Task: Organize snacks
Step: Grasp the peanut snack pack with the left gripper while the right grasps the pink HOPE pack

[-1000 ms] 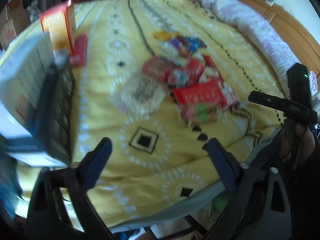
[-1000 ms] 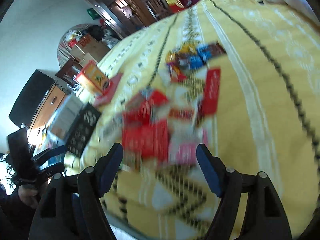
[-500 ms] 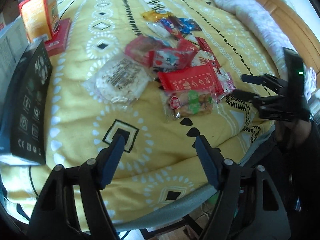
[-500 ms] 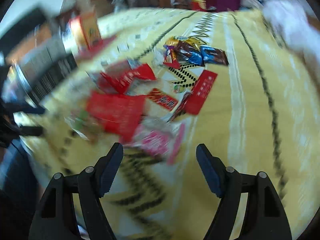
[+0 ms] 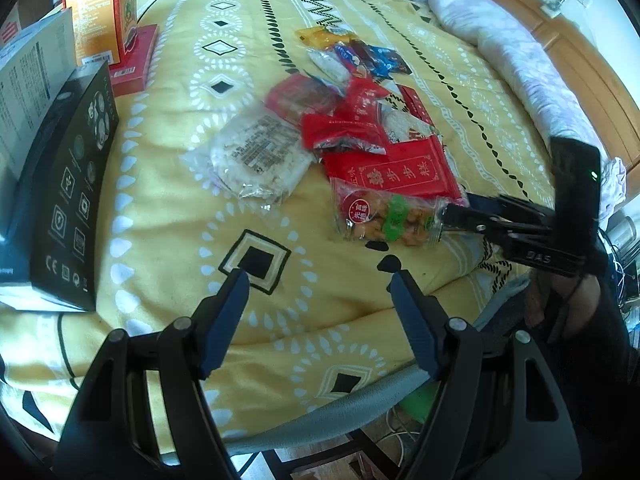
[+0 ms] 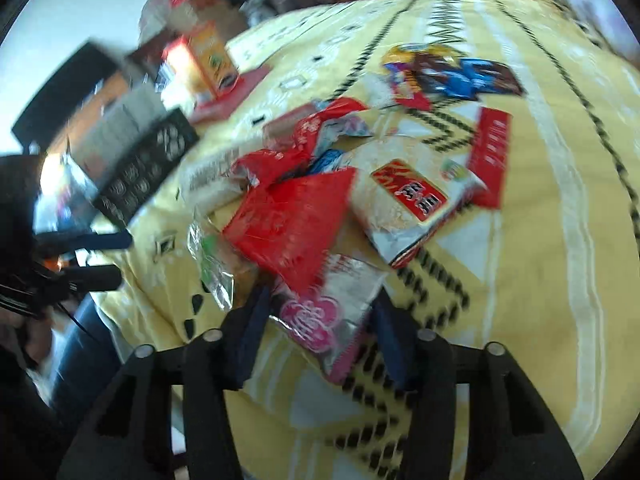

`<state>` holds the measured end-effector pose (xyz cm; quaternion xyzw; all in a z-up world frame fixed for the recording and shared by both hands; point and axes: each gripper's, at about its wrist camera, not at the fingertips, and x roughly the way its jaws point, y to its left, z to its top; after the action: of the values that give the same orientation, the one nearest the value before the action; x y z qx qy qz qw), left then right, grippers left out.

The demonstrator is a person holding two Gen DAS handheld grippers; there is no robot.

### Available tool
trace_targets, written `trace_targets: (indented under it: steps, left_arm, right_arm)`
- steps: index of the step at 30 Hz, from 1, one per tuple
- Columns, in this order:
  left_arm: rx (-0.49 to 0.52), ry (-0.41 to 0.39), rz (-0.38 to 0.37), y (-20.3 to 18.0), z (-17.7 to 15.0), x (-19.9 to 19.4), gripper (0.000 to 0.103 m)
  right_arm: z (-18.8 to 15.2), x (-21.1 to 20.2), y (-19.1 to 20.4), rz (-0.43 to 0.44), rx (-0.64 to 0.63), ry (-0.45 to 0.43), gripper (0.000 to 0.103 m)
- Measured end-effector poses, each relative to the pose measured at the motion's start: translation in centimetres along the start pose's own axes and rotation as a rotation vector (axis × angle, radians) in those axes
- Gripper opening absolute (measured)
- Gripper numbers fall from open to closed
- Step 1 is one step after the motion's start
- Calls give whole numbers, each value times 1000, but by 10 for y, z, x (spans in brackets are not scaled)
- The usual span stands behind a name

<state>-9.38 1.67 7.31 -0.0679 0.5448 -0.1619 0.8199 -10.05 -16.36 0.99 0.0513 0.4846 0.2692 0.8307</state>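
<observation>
A heap of snack packets lies on the yellow patterned blanket [image 5: 168, 240]. My right gripper [image 6: 322, 296] is down at the near edge of the heap. Its jaws are closing with a pink-and-silver packet [image 6: 316, 320] between them, and the pads sit at the packet's edges. A large red packet [image 6: 292, 220] overlaps that packet's far end. Beside it lies a clear packet of nuts with a green label [image 5: 384, 220]. My left gripper [image 5: 318, 276] hangs open over bare blanket with nothing between its fingers. The right gripper [image 5: 460, 210] also shows in the left wrist view, at the nut packet's right end.
A black box [image 5: 72, 192] and an orange carton [image 5: 100, 12] stand on the left of the bed. A round clear-wrapped cake [image 5: 256, 156] lies left of the heap. Small blue and orange packets [image 5: 360, 52] lie farther back. A rolled pale quilt [image 5: 520, 52] runs along the right.
The right gripper has dropped toward the heap and rolled, and its jaws have narrowed around the pink packet. The left gripper's jaws have narrowed a little and it now looks more steeply down.
</observation>
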Motion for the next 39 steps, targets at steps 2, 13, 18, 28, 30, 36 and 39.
trace_targets:
  steps: [2,13,18,28,30,36,39]
  left_arm:
    - [-5,2,-5,1,-1,1,75]
    - [-20,13,-21,-2,-4,5,75]
    - [-4,14,-19,-5,-6,1,75]
    - [-29,29,-45,-6,-5,7,76]
    - [-9,30,-55,-11,-4,9,76]
    - [36,32,-76,-24,5,24,76]
    - [50,34,-83,-31,13,38,78]
  right_arm:
    - [-10,-12,-6,-33,32,-36,45]
    - [-14,-36,-31,-52,291,-63,66]
    - [4,2,19,-195,-59,29,72]
    - [25,45,11,-138,-283,195,79]
    - [24,42,11,-138,-256,154,70]
    - [1,2,13,-158,-110,31,52]
    - [-13,-21,4,-173,0,-23,52]
